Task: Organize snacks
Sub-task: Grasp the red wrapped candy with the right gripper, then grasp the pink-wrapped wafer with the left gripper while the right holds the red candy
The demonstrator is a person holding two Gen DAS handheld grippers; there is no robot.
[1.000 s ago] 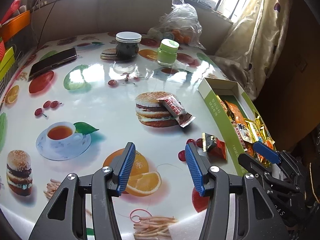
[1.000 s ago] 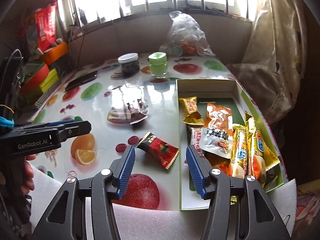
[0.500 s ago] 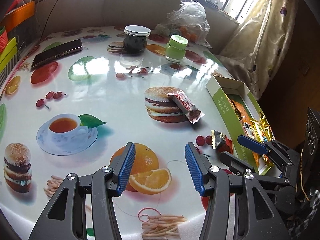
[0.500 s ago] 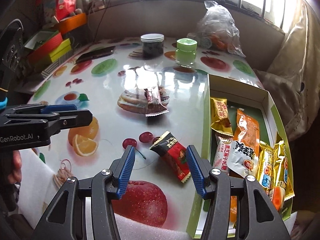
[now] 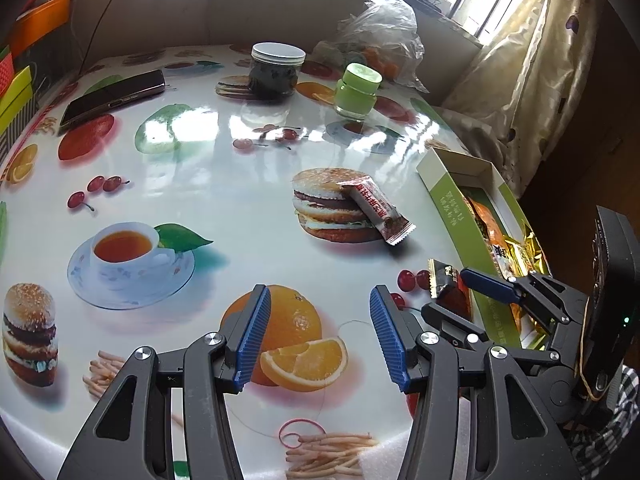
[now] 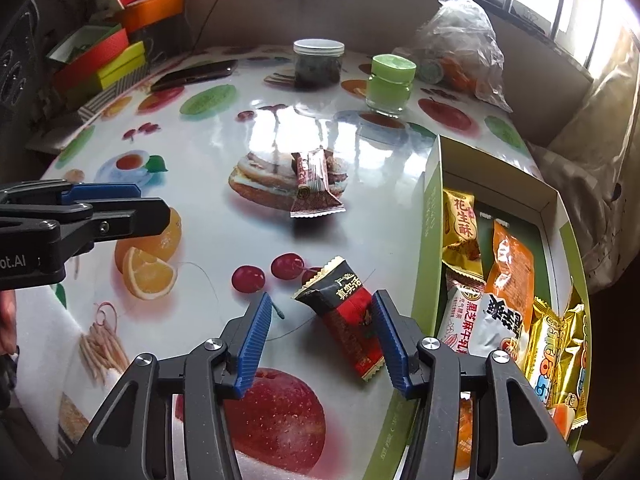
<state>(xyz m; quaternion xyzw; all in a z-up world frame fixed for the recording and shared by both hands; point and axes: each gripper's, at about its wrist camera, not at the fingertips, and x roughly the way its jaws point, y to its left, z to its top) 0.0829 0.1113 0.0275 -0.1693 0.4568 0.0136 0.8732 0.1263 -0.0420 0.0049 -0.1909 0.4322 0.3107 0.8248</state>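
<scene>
right gripper (image 6: 320, 336): mine's tipped down over the desk (image 6: 248, 128), jaws closing with the black-and-red snack packet (image 6: 348, 320) sitting between them. The right pad looks like it's against the packet's edge, the left pad isn't touching yet, so no real grip from what I can see.
left gripper (image 5: 316, 336): hovering over the printed orange, jaws about half wide, nothing in them.
black-and-red packet: flat on the desk, just beside the green box's (image 6: 430, 216) near wall, next to the printed cherries.
red-and-white bar (image 6: 314, 184): lying on the burger print mid-desk, well apart from both grippers.
green box: along the right edge of the desk, open, already holding a bunch of yellow, orange and white packets (image 6: 508, 272).
far end: dark jar with white lid (image 6: 318, 64), green-lidded jar (image 6: 390, 86), a phone (image 5: 114, 96), and a clear plastic bag (image 6: 464, 40).
</scene>
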